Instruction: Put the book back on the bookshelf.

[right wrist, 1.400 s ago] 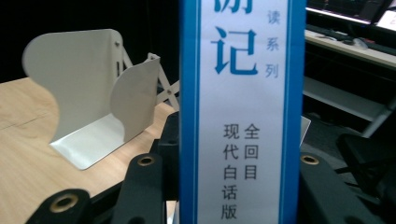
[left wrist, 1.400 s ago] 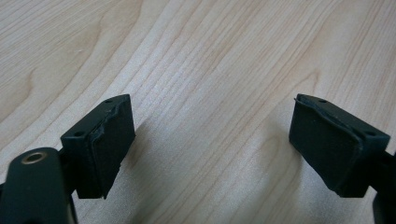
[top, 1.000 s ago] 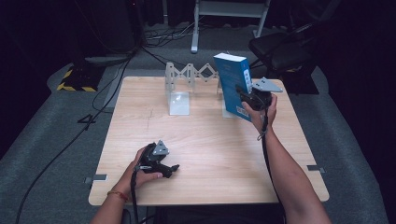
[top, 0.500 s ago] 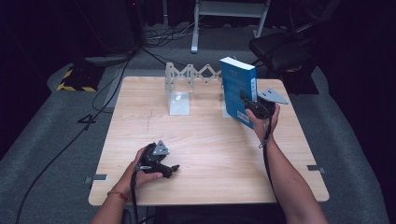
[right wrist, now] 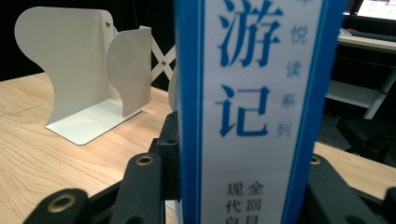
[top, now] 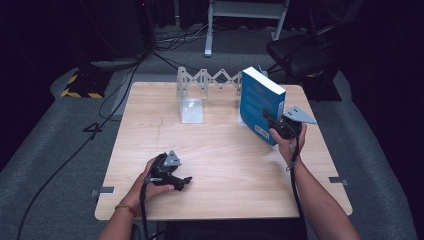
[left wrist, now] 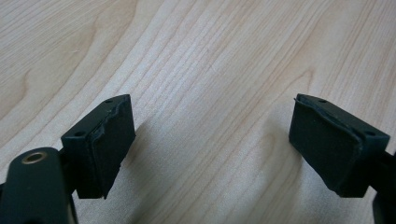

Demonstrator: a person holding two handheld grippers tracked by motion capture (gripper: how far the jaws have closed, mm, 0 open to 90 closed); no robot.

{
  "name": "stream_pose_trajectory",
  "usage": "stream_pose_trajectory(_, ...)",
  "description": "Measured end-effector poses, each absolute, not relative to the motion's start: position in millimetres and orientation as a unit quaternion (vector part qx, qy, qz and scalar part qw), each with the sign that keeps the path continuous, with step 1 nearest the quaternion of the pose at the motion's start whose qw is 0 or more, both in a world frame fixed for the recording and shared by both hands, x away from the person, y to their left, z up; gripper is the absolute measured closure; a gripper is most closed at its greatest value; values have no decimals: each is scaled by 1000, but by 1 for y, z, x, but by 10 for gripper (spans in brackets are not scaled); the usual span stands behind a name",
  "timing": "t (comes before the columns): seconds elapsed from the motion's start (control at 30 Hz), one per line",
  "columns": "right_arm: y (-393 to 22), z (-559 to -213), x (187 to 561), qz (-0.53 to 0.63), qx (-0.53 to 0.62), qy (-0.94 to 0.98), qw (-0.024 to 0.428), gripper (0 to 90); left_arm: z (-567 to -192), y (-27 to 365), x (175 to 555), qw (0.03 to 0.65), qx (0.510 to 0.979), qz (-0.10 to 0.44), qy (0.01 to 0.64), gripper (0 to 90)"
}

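Note:
A thick blue book [top: 260, 102] with a white spine label hangs tilted above the right side of the wooden table [top: 225, 170]. My right gripper [top: 274, 125] is shut on its lower part. In the right gripper view the book's spine [right wrist: 252, 93] stands upright between the black jaws of my right gripper [right wrist: 238, 186]. My left gripper [top: 184, 181] rests on the table near the front left. Its pads [left wrist: 109, 140] stand wide apart over bare wood, so my left gripper [left wrist: 210, 135] is open with nothing between them.
A white expandable bookend rack [top: 205, 82] stands at the table's far edge, and its curved plates [right wrist: 70, 84] show in the right gripper view. A dark chair [top: 300, 55] and cables lie on the floor behind the table.
My right hand has carried the book down and toward the near side, a little away from the rack. The left hand and its gripper have stayed put.

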State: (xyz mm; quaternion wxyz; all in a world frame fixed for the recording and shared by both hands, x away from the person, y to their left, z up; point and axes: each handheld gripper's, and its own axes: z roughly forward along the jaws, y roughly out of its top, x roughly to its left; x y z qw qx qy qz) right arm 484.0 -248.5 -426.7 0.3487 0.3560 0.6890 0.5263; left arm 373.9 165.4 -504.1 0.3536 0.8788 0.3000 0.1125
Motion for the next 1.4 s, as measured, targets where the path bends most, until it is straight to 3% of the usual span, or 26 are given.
stream_pose_trajectory(0.7,-269,-446,471,526,377,676,354,601,-504,165,374,354,879,112,300,148)
stream_pose_trajectory(1.4,-238,-441,499,508,387,680,359,605,-504,165,375,354,879,110,298,147)
